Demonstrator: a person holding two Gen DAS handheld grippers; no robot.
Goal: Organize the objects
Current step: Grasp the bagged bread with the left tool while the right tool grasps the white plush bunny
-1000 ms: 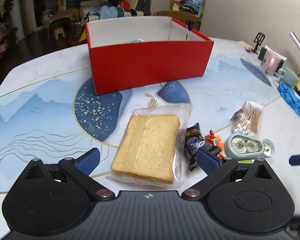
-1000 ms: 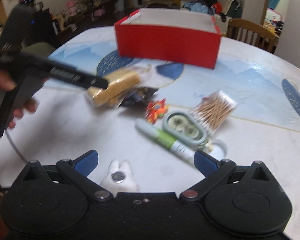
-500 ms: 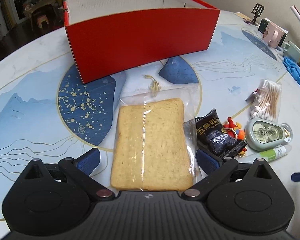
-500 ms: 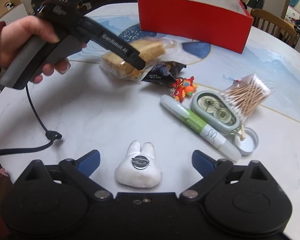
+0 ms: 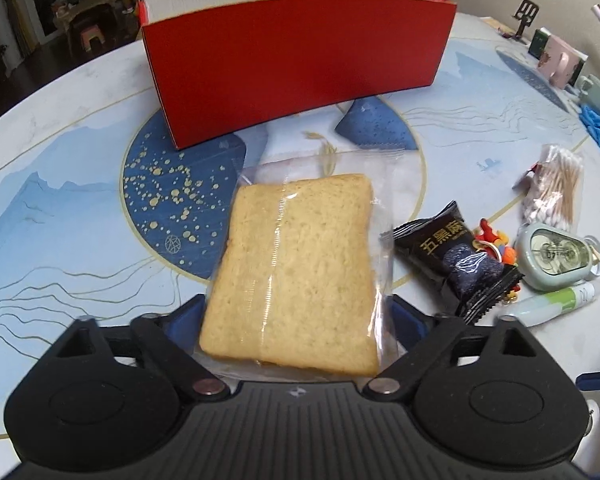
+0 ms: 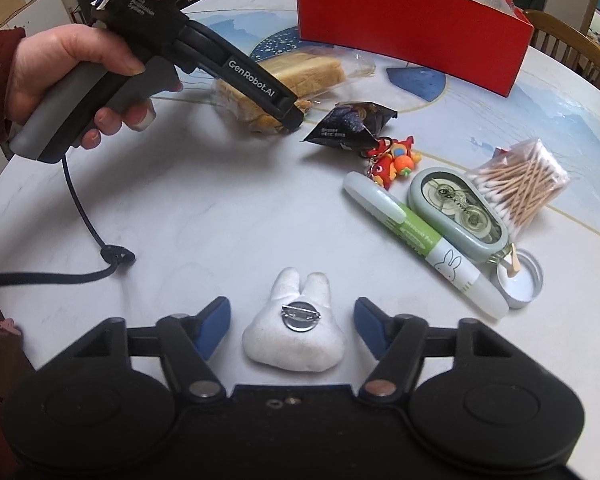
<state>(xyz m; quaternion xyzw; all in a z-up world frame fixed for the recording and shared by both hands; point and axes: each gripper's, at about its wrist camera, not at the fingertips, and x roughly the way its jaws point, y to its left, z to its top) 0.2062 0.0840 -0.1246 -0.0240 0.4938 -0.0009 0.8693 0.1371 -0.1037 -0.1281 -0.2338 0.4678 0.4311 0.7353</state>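
The left gripper had its blue pads on either side of the near end of the bagged bread slices; its jaws had just been closing in, and they looked right up against the plastic wrapper, though I couldn't tell if they were really squeezing it. In the right wrist view you could see a hand holding that gripper by its grey handle, nose down at the bread. The right gripper was straddling a little white plush bunny brooch lying pin-side up on the worktop, jaws just been closing too, but with a clear gap on both sides, so not touching it. Moving outward, just right of the bread sat a black snack packet, with a red and orange fish keychain touching it. Beside those lay a green and white pen, a pale green correction tape, a bag of cotton swabs and a small round lid. The red box, open on top with white inside walls, stood behind the bread near the far side.
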